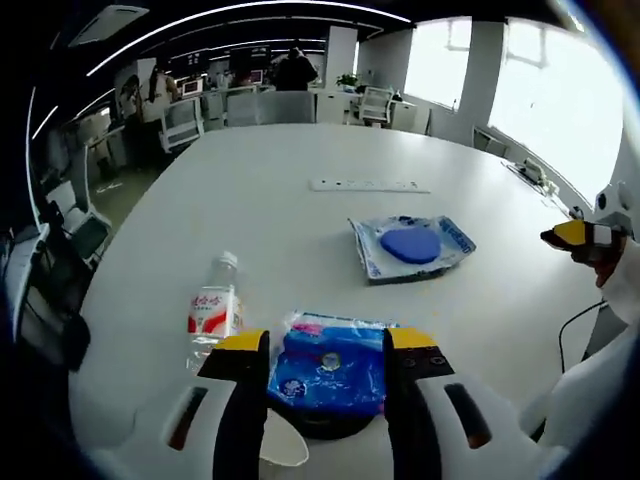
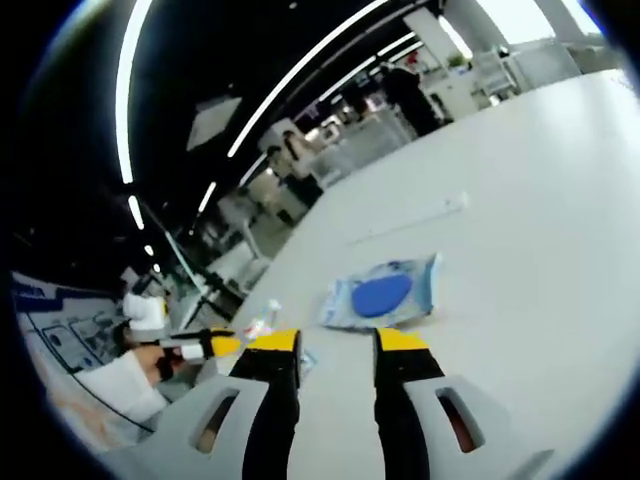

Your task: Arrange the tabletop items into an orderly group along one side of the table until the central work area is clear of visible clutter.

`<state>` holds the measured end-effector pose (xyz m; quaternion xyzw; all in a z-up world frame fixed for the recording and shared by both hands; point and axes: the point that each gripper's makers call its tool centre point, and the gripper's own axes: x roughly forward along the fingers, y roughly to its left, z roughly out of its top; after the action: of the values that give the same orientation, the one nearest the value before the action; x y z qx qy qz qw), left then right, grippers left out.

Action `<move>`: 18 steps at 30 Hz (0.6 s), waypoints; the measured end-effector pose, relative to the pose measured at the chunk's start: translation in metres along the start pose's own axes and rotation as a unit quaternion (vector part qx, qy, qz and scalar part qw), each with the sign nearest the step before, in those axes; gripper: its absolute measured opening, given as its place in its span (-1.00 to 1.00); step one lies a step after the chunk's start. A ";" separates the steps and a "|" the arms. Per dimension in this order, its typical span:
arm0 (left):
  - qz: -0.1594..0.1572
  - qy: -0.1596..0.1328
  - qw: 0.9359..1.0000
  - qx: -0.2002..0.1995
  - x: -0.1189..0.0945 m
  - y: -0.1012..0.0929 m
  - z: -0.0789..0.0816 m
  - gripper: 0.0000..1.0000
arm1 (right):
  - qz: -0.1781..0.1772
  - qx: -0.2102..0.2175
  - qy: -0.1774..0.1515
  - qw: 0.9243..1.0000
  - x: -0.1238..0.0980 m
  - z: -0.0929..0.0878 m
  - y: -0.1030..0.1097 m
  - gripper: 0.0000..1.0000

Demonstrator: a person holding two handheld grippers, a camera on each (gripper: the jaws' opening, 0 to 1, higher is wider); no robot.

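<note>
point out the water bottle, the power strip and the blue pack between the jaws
water bottle point(image 1: 214, 308): left gripper view, on its red-and-white label
power strip point(image 1: 368, 186): left gripper view, mid-length
blue pack point(image 1: 328, 368): left gripper view, centre of its wrapper

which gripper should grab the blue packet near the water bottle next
Left. The blue packet lies right between the left gripper's open fingers, beside the water bottle. The right gripper is open over bare table, aimed toward the farther pouch.
</note>
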<state>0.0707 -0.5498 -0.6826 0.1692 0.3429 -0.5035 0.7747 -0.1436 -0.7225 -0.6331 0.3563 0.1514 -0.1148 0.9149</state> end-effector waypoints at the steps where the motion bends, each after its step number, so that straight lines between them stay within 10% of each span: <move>1: 0.003 0.013 1.000 0.000 0.002 0.003 -0.006 -0.11 | 0.002 -0.001 0.003 1.000 0.001 -0.002 0.001 -0.46; 18: 0.016 0.066 0.997 0.022 0.022 0.038 -0.024 -0.26 | 0.024 -0.005 0.025 0.999 0.005 -0.012 0.015 -0.44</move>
<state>0.1021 -0.5335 -0.7183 0.2242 0.3793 -0.4865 0.7545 -0.1366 -0.7042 -0.6343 0.3578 0.1664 -0.0826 0.9151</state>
